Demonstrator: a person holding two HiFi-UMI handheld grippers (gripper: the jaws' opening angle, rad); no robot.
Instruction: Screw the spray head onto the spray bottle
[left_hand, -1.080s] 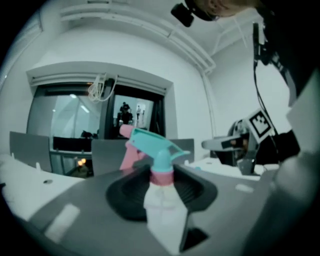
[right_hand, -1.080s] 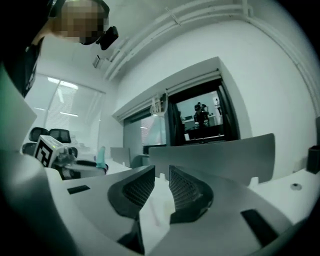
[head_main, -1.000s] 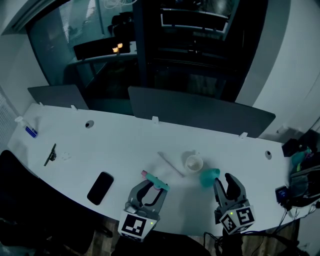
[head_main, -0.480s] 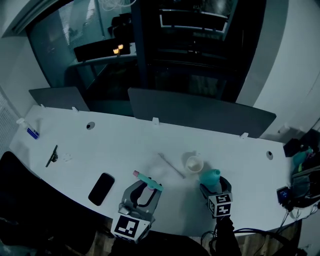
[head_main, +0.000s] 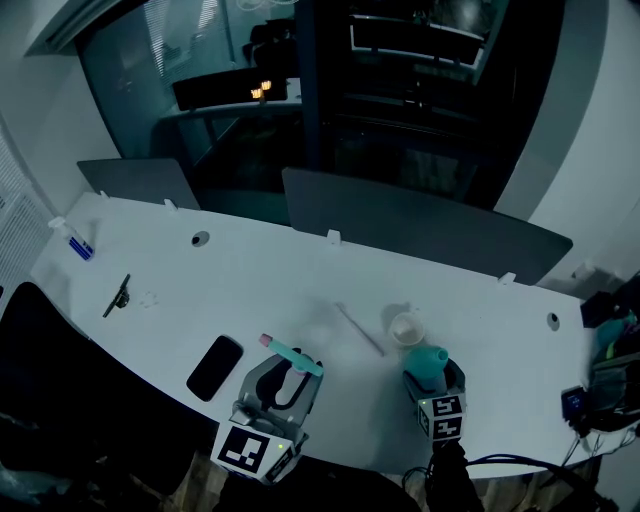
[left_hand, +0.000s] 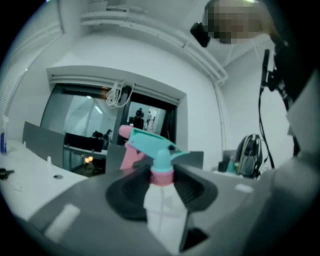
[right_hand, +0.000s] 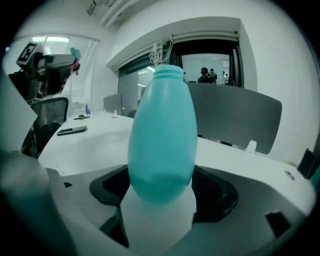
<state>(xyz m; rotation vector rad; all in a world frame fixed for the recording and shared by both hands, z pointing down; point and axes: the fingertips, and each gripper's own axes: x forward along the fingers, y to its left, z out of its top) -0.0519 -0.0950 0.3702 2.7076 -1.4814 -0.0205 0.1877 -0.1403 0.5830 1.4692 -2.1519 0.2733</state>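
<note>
Pinches in the left gripper a teal plastic spray head with a pink trigger and a pink screw collar, half-closed jaws pressing on it from both sides at about the collar, nozzle end up and clear of the jaw tips. Holds it over the near edge of the long white table, near a flat black phone lying to its left. Straddles with the right gripper a teal egg-shaped plastic spray bottle, upright in the right gripper view with its open threaded neck at the top. Shows those jaws spread wide, just thrown open and then drawn in a little, dark pads close at the bottle's flanks but not seen to squeeze it. Places the bottle near the table's front edge, just on the near side of a small white cup, with a thin pale rod lying beside the cup on its left. Finds bottle and spray head well apart, side by side along that front edge. Farther left on the table: a small dark tool and a tiny blue-and-white bottle; behind the table, grey partition panels.
</note>
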